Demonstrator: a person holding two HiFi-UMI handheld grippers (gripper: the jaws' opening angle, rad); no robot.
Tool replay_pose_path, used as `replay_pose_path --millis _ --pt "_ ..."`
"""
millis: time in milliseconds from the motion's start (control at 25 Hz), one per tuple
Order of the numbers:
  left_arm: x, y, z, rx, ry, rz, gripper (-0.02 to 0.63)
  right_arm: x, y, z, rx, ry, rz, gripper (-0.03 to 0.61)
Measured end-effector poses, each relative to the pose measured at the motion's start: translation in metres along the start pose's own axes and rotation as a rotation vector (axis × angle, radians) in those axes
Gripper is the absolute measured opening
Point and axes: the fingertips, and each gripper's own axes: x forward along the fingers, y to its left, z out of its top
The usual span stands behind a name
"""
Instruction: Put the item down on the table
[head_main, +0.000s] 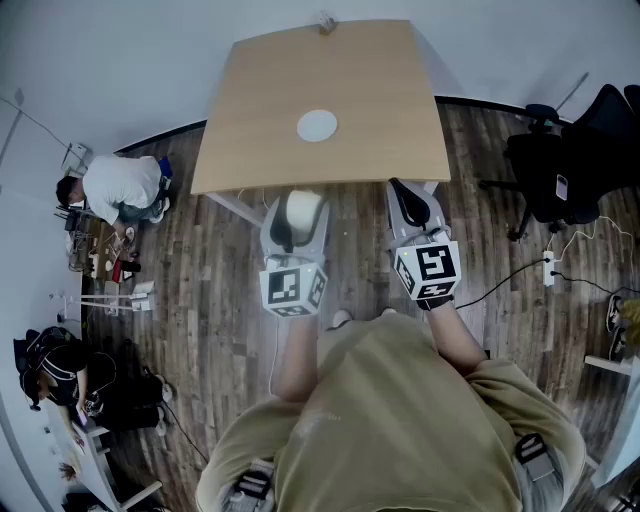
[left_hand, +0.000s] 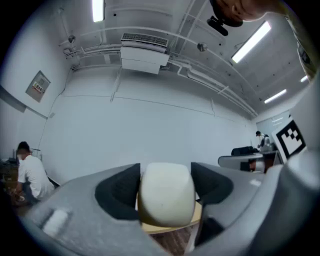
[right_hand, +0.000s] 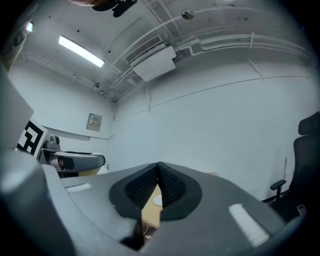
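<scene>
My left gripper (head_main: 299, 212) is shut on a cream, rounded block (head_main: 302, 211), held just short of the wooden table's (head_main: 370, 120) near edge. In the left gripper view the cream block (left_hand: 166, 192) fills the gap between the two dark pads (left_hand: 119, 192), with the table's edge showing below it. My right gripper (head_main: 403, 192) hovers at the same near edge, to the right; its pads (right_hand: 171, 186) meet with nothing between them. A white round disc (head_main: 317, 126) lies near the middle of the table.
A black office chair (head_main: 565, 160) stands to the right of the table, with a power strip and cables (head_main: 548, 268) on the wood floor. A person in a white shirt (head_main: 118, 188) crouches at the left. Another person (head_main: 55, 372) sits lower left.
</scene>
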Motion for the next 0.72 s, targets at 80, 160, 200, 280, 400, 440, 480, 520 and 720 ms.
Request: replay_pose_path --millis 80,160,200,280,400,440,480,520,720 --pt "-0.001 -0.008 -0.001 0.001 -0.001 0.008 0.316 -0.006 -0.009 -0.002 0.001 0.003 -0.004 0.008" --pt "-0.003 -0.015 -0.002 0.003 -0.001 0.017 0.316 -0.012 -0.018 -0.005 0.014 0.004 -0.018 0.008" --pt "-0.005 -0.017 -0.003 0.004 0.001 0.023 0.316 -0.015 -0.023 -0.008 0.028 0.006 -0.029 0.008" --pt "-0.009 -0.020 -0.008 0.004 0.012 0.040 0.316 -0.018 -0.031 -0.018 0.069 0.027 -0.043 0.008" --pt "-0.011 -0.024 -0.018 -0.006 0.040 0.057 0.316 -0.017 -0.040 -0.042 0.121 0.098 -0.042 0.008" --pt "-0.010 -0.025 -0.021 -0.009 0.048 0.058 0.316 -0.016 -0.042 -0.048 0.128 0.115 -0.043 0.008" --pt "-0.007 -0.025 -0.023 -0.011 0.054 0.057 0.316 -0.014 -0.043 -0.051 0.130 0.125 -0.043 0.008" --pt "-0.003 -0.024 -0.025 -0.013 0.060 0.054 0.316 -0.013 -0.043 -0.053 0.127 0.129 -0.042 0.008" --pt "0.033 -0.021 -0.040 -0.039 0.077 0.018 0.317 0.005 -0.059 -0.062 0.118 0.138 -0.064 0.008"
